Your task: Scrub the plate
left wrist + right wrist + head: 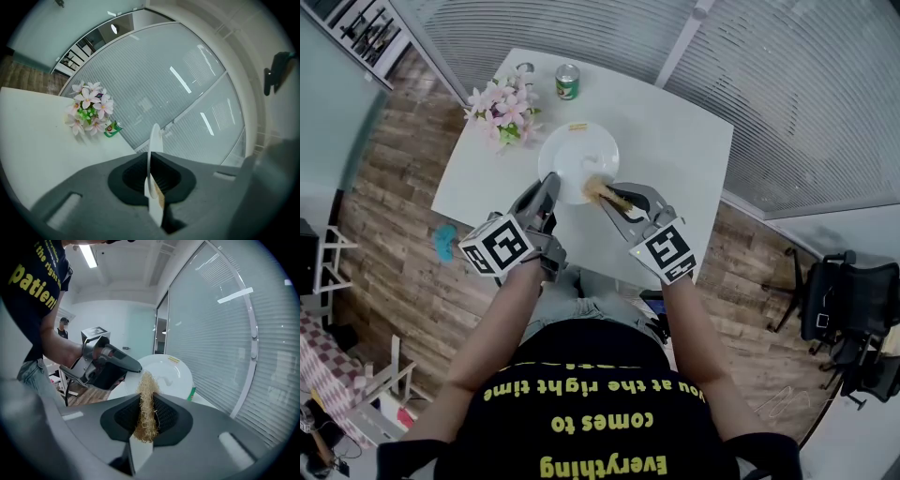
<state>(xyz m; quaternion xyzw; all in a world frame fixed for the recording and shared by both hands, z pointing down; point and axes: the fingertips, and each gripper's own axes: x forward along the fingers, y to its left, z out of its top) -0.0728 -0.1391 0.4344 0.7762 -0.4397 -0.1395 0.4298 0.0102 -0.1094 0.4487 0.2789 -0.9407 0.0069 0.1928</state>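
The white plate (578, 155) sits over the middle of the white surface (675, 141), just ahead of the person, and both tools meet at its near edge. The left tool (551, 183) is clamped on the plate's near-left rim. In the left gripper view the plate (155, 136) is seen edge-on, standing as a thin upright sliver pinched between the jaws. In the right gripper view its face is turned towards the camera, so it is tilted up rather than lying flat. The right tool (614, 192) has its jaws closed on a straw-coloured fibrous scrubber (146, 404), which sticks out past the jaw tips. The scrubber's far end reaches the plate's near rim, just beside the tip of the left tool. A small yellow sticker (577, 126) marks the plate's far rim. Beyond the plate, a bunch of pink flowers (502, 112) stands on the surface near its far-left corner. A green can (568, 82) stands just beside the flowers, towards the far edge. Around the surface is a wooden floor (384, 216), and a black chair (844, 300) stands well off to the right.
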